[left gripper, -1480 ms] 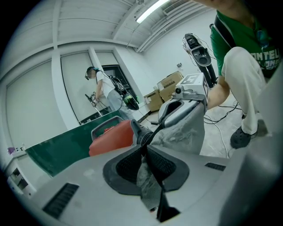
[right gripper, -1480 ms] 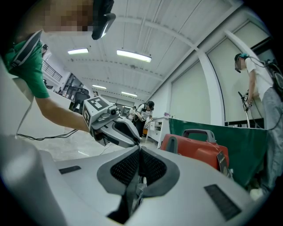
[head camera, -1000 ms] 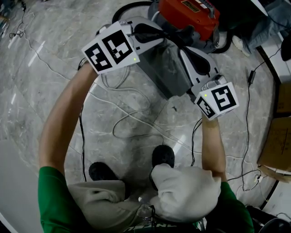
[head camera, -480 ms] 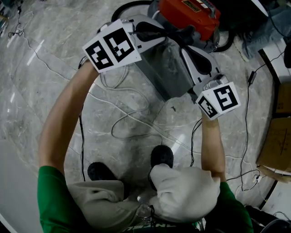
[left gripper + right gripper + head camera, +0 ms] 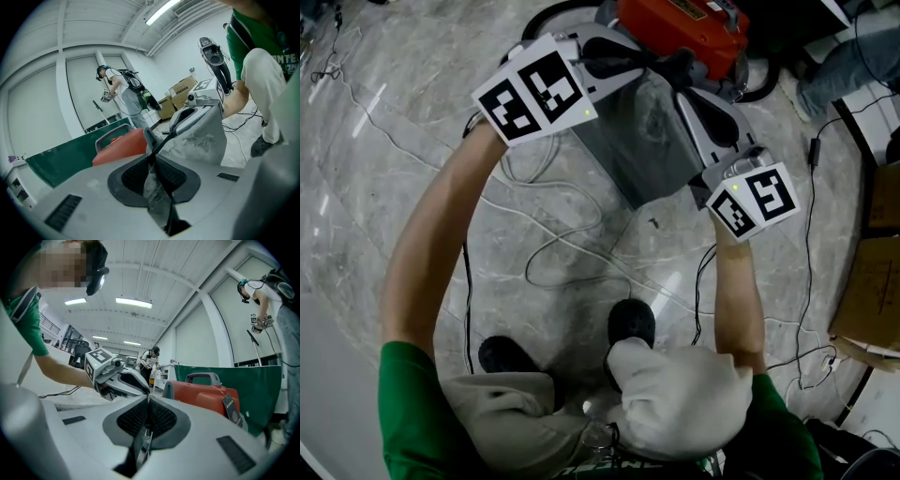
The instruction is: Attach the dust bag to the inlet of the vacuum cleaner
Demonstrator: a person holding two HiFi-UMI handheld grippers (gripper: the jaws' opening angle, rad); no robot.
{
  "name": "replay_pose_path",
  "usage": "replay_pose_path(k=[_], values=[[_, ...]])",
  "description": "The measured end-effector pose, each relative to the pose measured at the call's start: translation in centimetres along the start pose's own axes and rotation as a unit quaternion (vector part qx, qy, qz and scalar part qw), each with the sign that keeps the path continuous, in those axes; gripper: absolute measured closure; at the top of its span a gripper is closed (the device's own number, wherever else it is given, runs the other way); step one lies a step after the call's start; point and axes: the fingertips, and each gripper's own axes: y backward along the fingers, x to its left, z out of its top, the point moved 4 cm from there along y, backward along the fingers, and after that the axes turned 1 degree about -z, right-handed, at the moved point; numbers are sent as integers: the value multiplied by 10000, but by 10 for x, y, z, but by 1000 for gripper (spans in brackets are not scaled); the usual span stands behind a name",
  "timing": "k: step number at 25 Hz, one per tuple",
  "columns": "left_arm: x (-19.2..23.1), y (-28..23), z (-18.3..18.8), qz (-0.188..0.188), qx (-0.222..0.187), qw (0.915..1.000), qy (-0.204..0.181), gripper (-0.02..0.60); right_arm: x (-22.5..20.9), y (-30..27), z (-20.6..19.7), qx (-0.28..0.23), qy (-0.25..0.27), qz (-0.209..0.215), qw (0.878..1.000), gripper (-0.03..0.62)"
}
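A grey fabric dust bag (image 5: 642, 141) hangs between my two grippers, just in front of the red vacuum cleaner (image 5: 680, 23) at the top of the head view. My left gripper (image 5: 647, 67) is shut on the bag's upper left edge; grey cloth (image 5: 152, 183) shows pinched between its pads. My right gripper (image 5: 694, 103) is shut on the bag's right edge, with a grey strip (image 5: 142, 448) caught in its jaws. The bag (image 5: 204, 136) sags beyond the left jaws, beside the vacuum (image 5: 122, 145). The vacuum's inlet is hidden.
Loose white and black cables (image 5: 553, 244) lie on the marble floor below the bag. My shoes (image 5: 630, 323) stand behind them. A cardboard box (image 5: 872, 281) sits at the right. A green barrier (image 5: 253, 385) and another person (image 5: 124, 96) are beyond the vacuum.
Both grippers have carried the bag a little upward and away from me, closer to the red vacuum. Both grips have held.
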Motion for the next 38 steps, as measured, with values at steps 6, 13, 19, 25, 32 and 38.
replay_pose_path(k=[6,13,19,25,32,38], values=[[5,-6,0,86,-40,9999,34,545,-10,-2,-1,-34,-58,5,10000,579],[7,-8,1,124,-106,9999,30,545,-14,-2,-1,-120,-131,147,9997,577],[8,-8,0,183,-175,9996,94,545,-15,-2,-1,-211,-245,168,9993,577],[7,-8,0,281,-132,9994,123,545,-15,-2,-1,-170,-251,117,9995,577],[5,-6,-1,413,-187,9988,187,545,-14,-2,-2,-159,-386,-31,9991,577],[3,-4,0,671,-25,9977,32,545,-10,1,-1,-151,-256,-238,9993,578]])
